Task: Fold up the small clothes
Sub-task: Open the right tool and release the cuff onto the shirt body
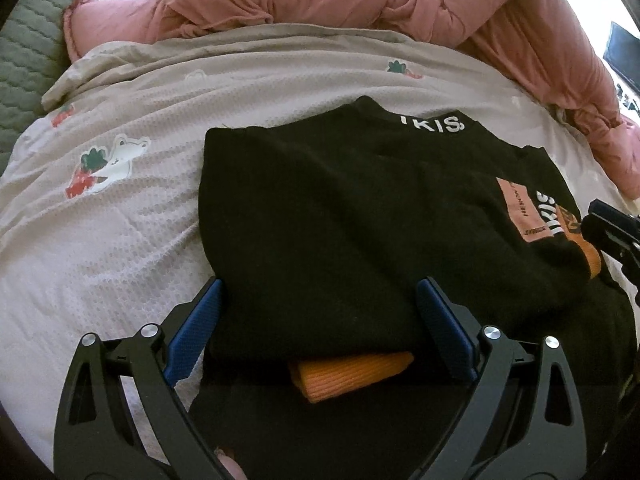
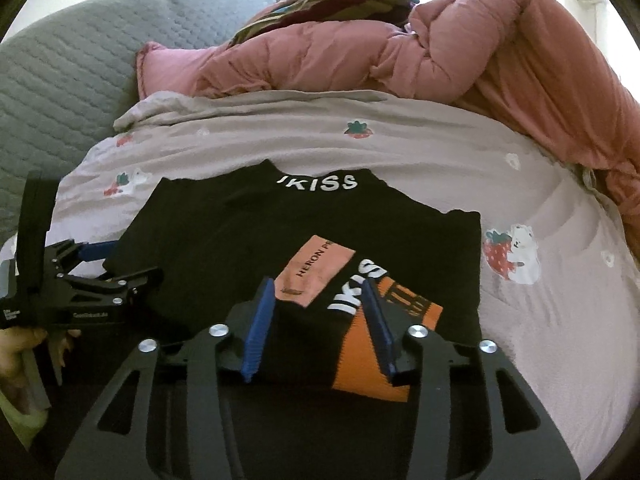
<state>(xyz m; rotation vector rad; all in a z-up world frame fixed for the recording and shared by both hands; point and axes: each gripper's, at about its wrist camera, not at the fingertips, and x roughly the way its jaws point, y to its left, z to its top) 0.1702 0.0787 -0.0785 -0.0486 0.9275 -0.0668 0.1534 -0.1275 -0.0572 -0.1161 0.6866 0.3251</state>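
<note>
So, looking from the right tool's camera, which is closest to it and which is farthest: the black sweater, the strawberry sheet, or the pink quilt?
From the right tool:
1. Black sweater, right under and between its fingers.
2. Strawberry sheet, spread beyond the sweater.
3. Pink quilt, bunched up at the back.

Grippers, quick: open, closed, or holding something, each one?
Left gripper: open, jaws astride the black sweater, not pinching.
Right gripper: open over the sweater, holding nothing.
</note>
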